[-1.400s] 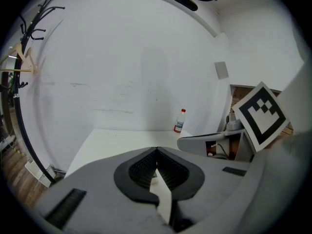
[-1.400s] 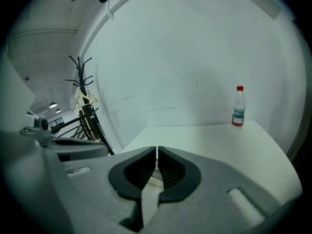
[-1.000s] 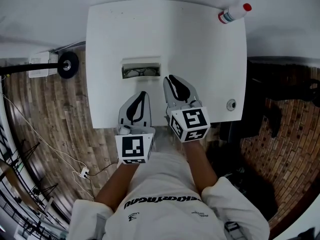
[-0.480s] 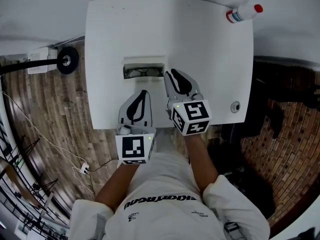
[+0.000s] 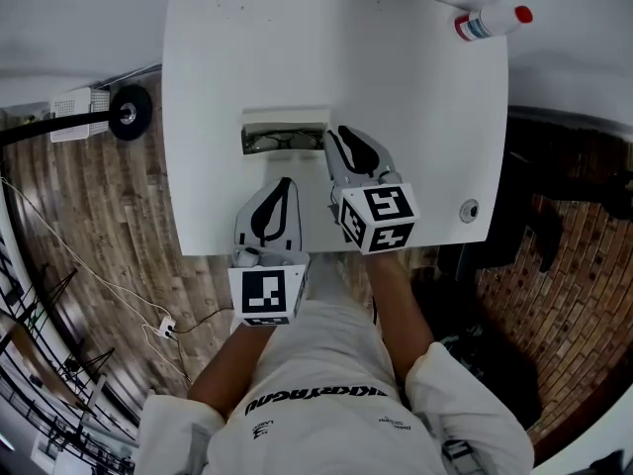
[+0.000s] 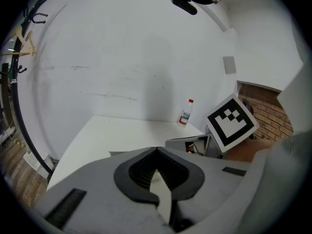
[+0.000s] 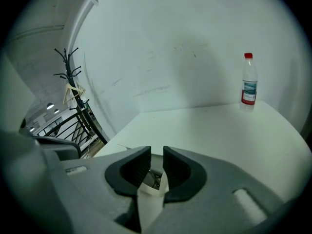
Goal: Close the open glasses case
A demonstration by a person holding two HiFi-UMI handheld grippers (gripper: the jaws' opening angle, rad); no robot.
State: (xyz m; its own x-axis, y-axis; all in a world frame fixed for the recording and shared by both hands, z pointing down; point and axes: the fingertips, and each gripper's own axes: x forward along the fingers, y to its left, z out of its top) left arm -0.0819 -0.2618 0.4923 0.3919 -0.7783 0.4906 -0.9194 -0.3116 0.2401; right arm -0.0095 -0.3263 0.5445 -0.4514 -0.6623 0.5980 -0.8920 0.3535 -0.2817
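Glasses case (image 5: 285, 133) open on counter (image 5: 415, 97). Right hand-held gripper (image 5: 335, 134), narrowly parted, just beside case, likely positioned for the lid. Left hand-held gripper (image 5: 286, 182), pressed together, near case, idle.

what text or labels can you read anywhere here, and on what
Shirt: one line of print, upside down in the head view, too blurred to quote.
Bottle label: too small to read.
Marker cubes: black-and-white squares only, no letters.
Glasses case: no print shows.
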